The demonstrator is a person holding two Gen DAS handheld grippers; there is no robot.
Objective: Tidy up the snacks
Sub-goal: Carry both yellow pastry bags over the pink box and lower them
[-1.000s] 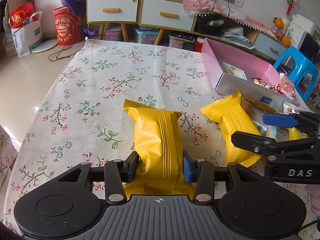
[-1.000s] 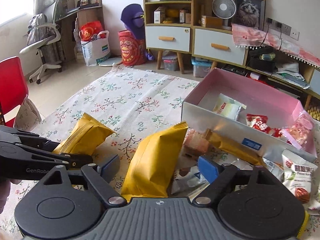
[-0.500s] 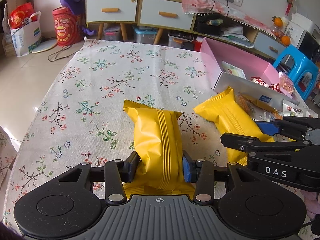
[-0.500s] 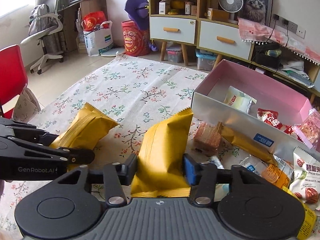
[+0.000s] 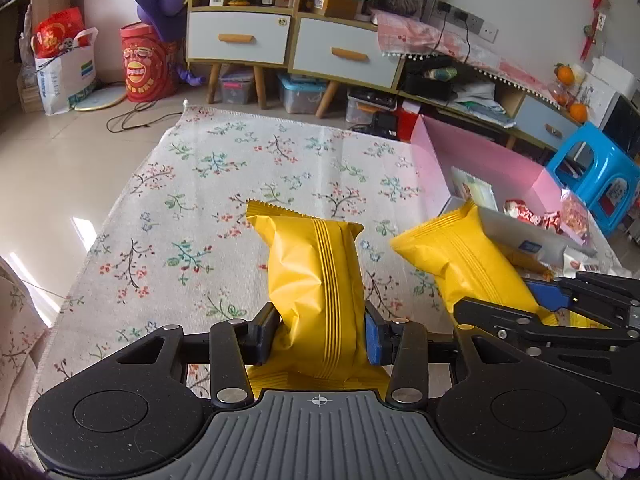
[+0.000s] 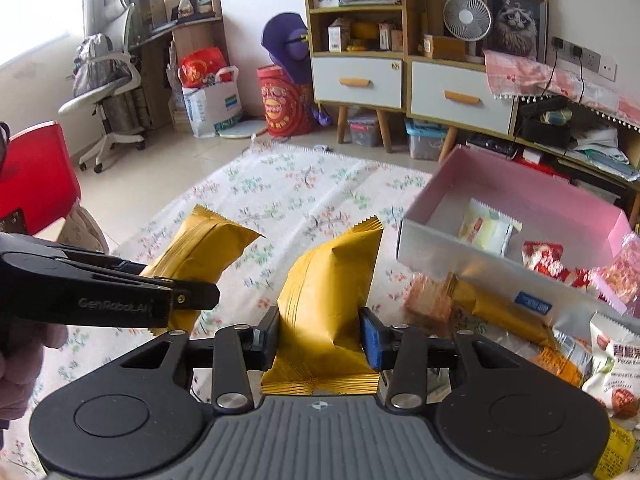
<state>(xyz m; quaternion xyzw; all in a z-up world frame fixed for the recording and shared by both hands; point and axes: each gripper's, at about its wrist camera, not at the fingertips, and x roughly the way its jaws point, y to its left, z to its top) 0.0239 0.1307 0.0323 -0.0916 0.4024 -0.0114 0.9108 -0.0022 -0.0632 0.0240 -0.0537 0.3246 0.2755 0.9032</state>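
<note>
My left gripper (image 5: 318, 334) is shut on a yellow snack packet (image 5: 314, 280) and holds it above the floral tablecloth (image 5: 224, 184). My right gripper (image 6: 318, 338) is shut on a second yellow snack packet (image 6: 328, 292), lifted off the table. Each packet also shows in the other view: the right one (image 5: 464, 264) beside the left, the left one (image 6: 200, 248) at left. The pink snack box (image 6: 520, 208) stands open to the right, with a pale packet (image 6: 486, 228) and red packets (image 6: 544, 258) inside.
Loose snacks (image 6: 500, 316) lie in front of the box's white wall (image 6: 460, 252) and at the right table edge. A red chair (image 6: 32, 176) stands left of the table. Cabinets (image 5: 288, 40) and a blue stool (image 5: 596, 172) stand beyond it.
My right gripper has closed on the second yellow packet and lifted it. Both grippers have risen with their packets, and the right one has moved towards the left.
</note>
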